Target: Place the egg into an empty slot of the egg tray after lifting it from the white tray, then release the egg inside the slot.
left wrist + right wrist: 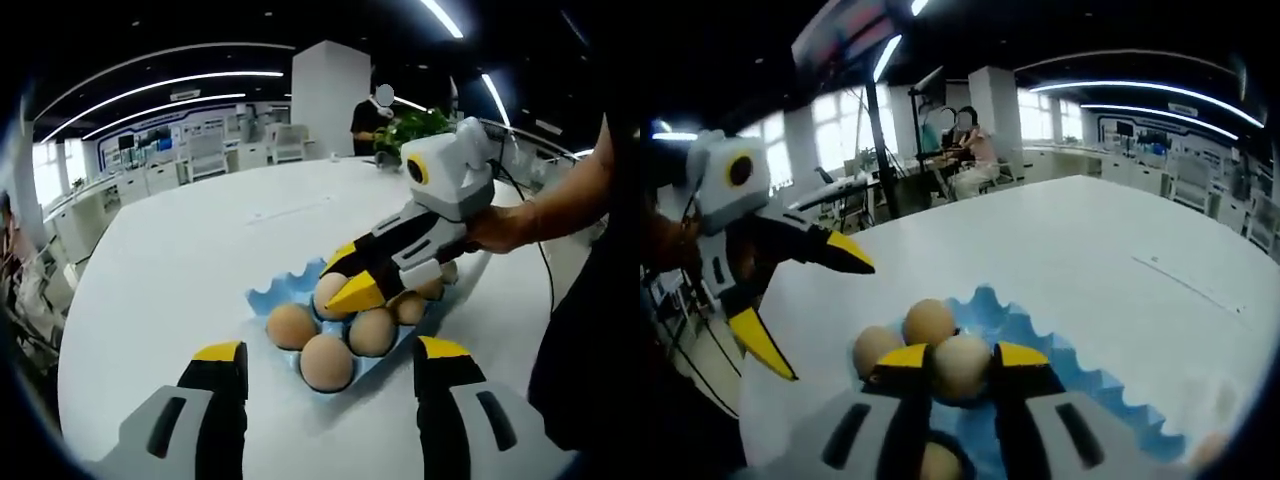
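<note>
Several long ceiling light strips run over a wide white counter (180, 260) in an open office, with desks and chairs at the far side and a potted plant (412, 128) beyond the right tool. On the counter lies a blue egg tray (1060, 375) with a wavy edge, holding several brown eggs. In the right gripper view the right tool (962, 358) has its yellow-tipped jaws closed around one egg (960, 366), right above the tray, with two more eggs just beyond the tips. The left tool (325, 362) stands with jaws wide apart and nothing between them, just short of the tray's near edge.
</note>
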